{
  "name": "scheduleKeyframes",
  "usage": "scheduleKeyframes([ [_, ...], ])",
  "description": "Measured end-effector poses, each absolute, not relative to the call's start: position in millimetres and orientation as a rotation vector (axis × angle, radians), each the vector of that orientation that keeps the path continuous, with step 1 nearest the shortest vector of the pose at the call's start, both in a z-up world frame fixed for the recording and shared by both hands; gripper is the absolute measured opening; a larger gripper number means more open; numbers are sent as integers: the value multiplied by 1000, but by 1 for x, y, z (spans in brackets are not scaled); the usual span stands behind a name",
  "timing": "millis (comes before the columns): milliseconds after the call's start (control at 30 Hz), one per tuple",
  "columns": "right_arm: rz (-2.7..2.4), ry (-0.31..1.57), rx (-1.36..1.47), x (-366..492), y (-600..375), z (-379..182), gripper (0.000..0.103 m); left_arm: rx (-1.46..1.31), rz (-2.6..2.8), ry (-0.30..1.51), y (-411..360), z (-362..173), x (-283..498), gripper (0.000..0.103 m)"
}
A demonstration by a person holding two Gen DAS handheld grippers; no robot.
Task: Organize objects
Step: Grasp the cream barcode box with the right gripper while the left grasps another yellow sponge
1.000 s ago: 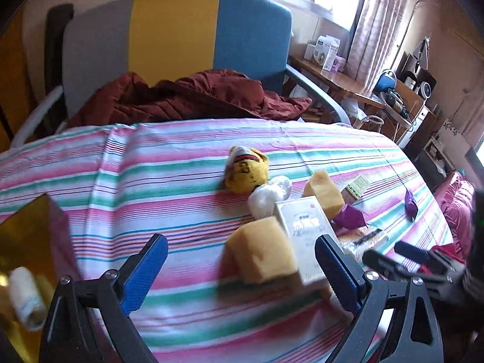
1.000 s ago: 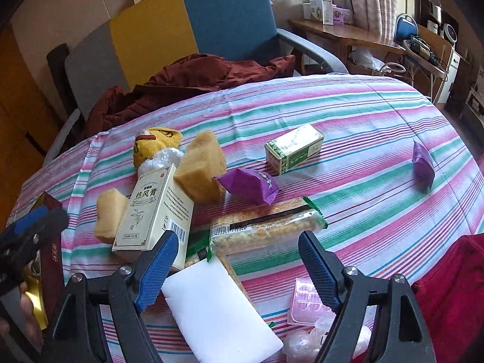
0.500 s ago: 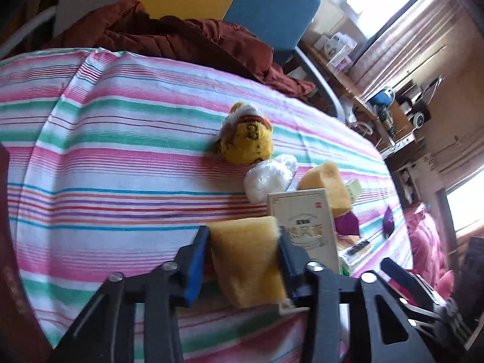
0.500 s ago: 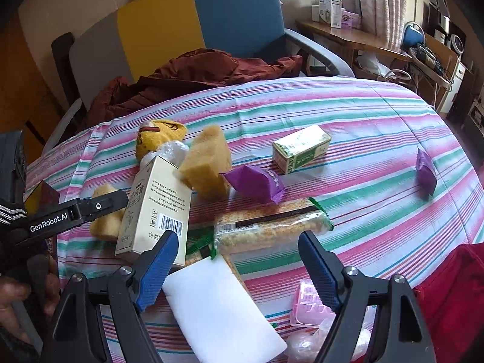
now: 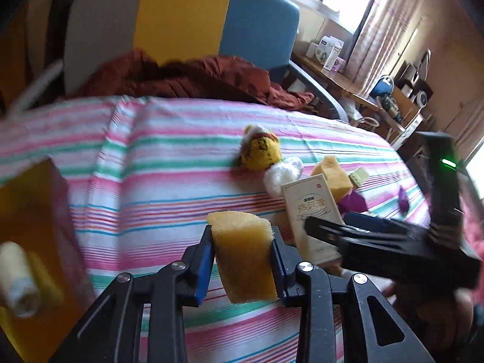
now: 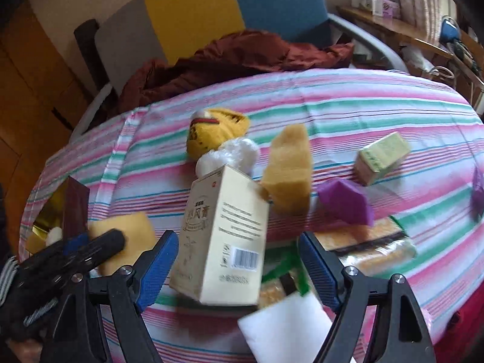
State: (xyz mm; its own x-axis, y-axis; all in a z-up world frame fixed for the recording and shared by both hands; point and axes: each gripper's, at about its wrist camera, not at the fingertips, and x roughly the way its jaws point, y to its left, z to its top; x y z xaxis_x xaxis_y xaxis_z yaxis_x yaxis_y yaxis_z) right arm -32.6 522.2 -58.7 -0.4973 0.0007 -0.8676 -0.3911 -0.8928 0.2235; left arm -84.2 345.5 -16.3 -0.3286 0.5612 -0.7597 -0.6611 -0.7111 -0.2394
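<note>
My left gripper (image 5: pixel 242 242) is shut on a yellow sponge (image 5: pixel 245 272), which is squeezed between the blue pads over the striped tablecloth (image 5: pixel 151 199). The right wrist view shows the same sponge (image 6: pixel 127 227) at lower left, in that gripper (image 6: pixel 90 251). My right gripper (image 6: pixel 239 260) is open. A cream carton with a barcode (image 6: pixel 224 236) stands tilted between its fingers, with a gap on both sides. From the left wrist view, the right gripper (image 5: pixel 363 236) reaches in front of the carton (image 5: pixel 311 208).
A yellow plush toy (image 6: pixel 211 133), a white bag (image 6: pixel 230 154), a second sponge (image 6: pixel 290 169), a purple packet (image 6: pixel 345 202), a green box (image 6: pixel 382 157), a cracker pack (image 6: pixel 372 248) and a white block (image 6: pixel 287 332) crowd the table. A gold-lined box (image 5: pixel 33 211) holding a white roll (image 5: pixel 18 278) sits left. A chair (image 5: pixel 181 18) stands behind.
The left gripper closed on the yellow sponge and now holds it. The right gripper moved left until the cream carton stands between its open fingers; the carton tipped up from lying flat.
</note>
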Motion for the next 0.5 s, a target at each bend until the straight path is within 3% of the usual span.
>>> scheduleKeyframes([
  [100, 2479, 598, -1514, -44, 515, -74, 76, -1039, 2153, 222, 332, -3, -72, 34],
  [133, 2484, 591, -1534, -45, 512, -77, 58, -1009, 2177, 244, 326, 2, -67, 34],
  [167, 2491, 574, -1549, -45, 507, -80, 53, -995, 2192, 253, 322, 5, -65, 34],
  [500, 2572, 497, -1536, -41, 488, -74, 50, -890, 2358, 354, 276, 29, -44, 35],
])
